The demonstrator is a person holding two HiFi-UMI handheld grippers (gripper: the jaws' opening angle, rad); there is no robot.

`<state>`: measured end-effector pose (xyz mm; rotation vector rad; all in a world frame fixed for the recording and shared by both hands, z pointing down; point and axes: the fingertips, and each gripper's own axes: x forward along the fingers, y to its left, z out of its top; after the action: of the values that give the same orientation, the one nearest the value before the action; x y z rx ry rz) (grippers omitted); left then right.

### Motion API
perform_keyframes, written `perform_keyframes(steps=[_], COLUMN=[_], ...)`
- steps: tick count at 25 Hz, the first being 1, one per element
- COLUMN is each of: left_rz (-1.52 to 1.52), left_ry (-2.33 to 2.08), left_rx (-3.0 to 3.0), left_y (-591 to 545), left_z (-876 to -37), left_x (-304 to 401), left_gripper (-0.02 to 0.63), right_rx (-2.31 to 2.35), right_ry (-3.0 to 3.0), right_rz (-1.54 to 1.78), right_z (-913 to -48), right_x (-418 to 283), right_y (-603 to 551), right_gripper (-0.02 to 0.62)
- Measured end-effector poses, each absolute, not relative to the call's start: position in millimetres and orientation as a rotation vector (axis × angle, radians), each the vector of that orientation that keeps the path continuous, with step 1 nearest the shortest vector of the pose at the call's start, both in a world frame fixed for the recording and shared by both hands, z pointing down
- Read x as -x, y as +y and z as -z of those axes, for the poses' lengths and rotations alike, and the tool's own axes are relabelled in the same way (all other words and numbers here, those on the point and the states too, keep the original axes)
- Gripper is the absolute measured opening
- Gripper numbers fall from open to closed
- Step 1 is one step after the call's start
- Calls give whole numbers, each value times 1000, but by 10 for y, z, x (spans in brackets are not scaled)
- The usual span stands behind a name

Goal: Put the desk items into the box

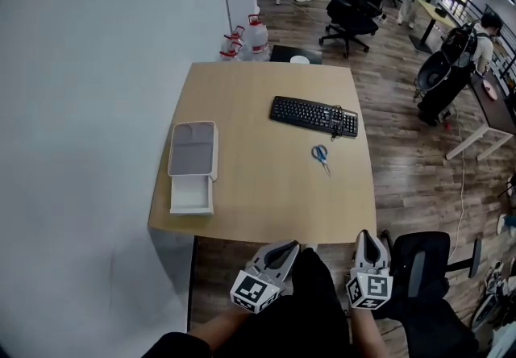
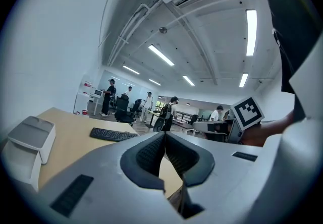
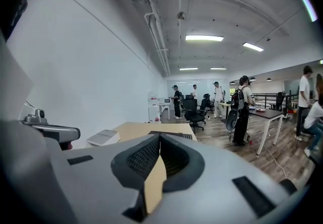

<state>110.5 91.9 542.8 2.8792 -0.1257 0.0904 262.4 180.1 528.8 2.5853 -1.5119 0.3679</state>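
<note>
On the wooden desk [image 1: 258, 195] lie a black keyboard [image 1: 314, 115] at the far right, blue-handled scissors [image 1: 321, 155] just in front of it, and a white box [image 1: 193, 167] with its grey lid folded back at the left edge. My left gripper [image 1: 284, 249] and right gripper [image 1: 368, 240] hang side by side below the desk's near edge, above the person's lap. Both are shut with nothing between the jaws. The left gripper view shows the box [image 2: 30, 140] and keyboard [image 2: 112, 134] beyond the shut left gripper [image 2: 164, 133]. The right gripper [image 3: 159, 136] also points over the desk.
A white wall runs along the desk's left side. A black office chair [image 1: 435, 268] stands at the near right of the desk. Water bottles [image 1: 246, 38] and another chair [image 1: 351, 10] stand behind the desk. Several people stand and sit in the office's far part.
</note>
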Motion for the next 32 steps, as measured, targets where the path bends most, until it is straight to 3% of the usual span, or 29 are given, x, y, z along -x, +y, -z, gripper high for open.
perform_keyframes(steps=[15, 22, 32], left_rz=[-134, -140, -199], left_ry=[-386, -507, -702], left_rx=[-2961, -2971, -2834], left_y=[87, -294, -565], left_z=[-5343, -5272, -5594], left_x=[-2144, -2626, -2826], left_gripper=[17, 17, 17], right_rx=[-2466, -2324, -2103], right_ry=[-1732, -1854, -1915], right_rz=[-416, -505, -638], right_z=[-5487, -5659, -6244], right_x=[-3668, -4115, -4422], right_y=[838, 412, -174], right_gripper=[63, 155, 166])
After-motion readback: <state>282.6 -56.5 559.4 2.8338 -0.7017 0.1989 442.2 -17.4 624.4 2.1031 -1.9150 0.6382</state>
